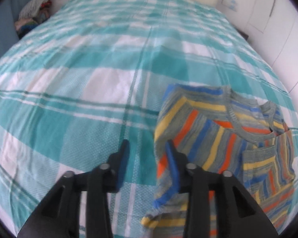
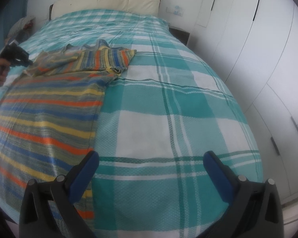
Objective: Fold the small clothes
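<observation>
the left gripper (image 1: pixel 147 146) hangs over the bed with its jaws apart, nothing between them, the right-hand finger just at the folded sleeve edge of the striped shirt (image 1: pixel 224 138). the right gripper (image 2: pixel 151 158) gapes wide and empty beside the shirt's hem, low over the teal plaid bedspread (image 2: pixel 168 103). no writing is legible anywhere. the shirt lies flat, its top partly folded.

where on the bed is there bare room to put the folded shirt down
Bare bedspread lies right of the striped shirt, up to the wardrobe-side edge, and beyond the collar toward the headboard. The shirt's own side is crowded: the left gripper sits at its far sleeve, the right gripper by its hem.
</observation>
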The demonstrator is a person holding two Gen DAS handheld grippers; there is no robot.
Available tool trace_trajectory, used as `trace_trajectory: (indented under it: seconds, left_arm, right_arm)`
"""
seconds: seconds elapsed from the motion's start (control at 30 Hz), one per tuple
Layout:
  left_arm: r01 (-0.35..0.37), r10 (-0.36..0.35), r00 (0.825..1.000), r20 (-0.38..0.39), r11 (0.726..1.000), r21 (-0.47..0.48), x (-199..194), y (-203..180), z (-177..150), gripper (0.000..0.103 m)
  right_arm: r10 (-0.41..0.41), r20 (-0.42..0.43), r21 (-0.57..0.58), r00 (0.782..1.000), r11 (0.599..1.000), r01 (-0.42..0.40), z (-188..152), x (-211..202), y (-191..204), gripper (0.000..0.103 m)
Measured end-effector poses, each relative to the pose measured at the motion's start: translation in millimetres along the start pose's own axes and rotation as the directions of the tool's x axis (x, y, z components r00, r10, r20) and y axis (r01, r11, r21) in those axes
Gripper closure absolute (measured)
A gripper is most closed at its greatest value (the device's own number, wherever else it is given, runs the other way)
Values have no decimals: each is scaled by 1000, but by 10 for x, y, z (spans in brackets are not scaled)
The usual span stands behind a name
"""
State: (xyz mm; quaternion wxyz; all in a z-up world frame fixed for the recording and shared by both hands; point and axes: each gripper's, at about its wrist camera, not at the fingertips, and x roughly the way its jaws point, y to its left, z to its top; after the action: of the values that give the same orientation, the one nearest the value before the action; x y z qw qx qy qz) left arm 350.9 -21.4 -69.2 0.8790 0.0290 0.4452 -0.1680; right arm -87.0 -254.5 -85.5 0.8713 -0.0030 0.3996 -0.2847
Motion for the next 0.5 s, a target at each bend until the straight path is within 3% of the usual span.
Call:
trace_trajectory:
  seconds: [0.07,0.23,0.33,0.37,0.43,0.47,0.5]
  left_arm:
    - [49,-54,998,44,992,119,-238,-213,-84,42]
    - [107,-66,990,-123,928,357,-135,-816,-419,41]
    - [148,-95,985,-142,889,433,-104,-1131,-615,41]
    - [198,-149,979,-141,868,455,-167,-1232,-685,40]
    - [358,-312,934,-176,785,507,-377,-1428,-850,32]
    - [406,-365,912,-187,737,541,-489,-1518,-928,25]
    - [419,-389,903,-182,706,571,-586,-1569,-991,22]
  right_arm:
    - [2,15,11,1000,1000,-2,28,-27,-18,0]
    - [22,28,32,999,999,-23,102,-48,-15,0]
    - [26,42,24,999,999,-27,125,-97,19,0]
    - [28,47,23,999,999,-29,126,-118,26,0]
    - [30,52,24,998,999,-31,115,-149,26,0]
    - [29,52,24,998,999,-30,104,-158,22,0]
    - [27,50,24,998,999,-28,92,-158,15,0]
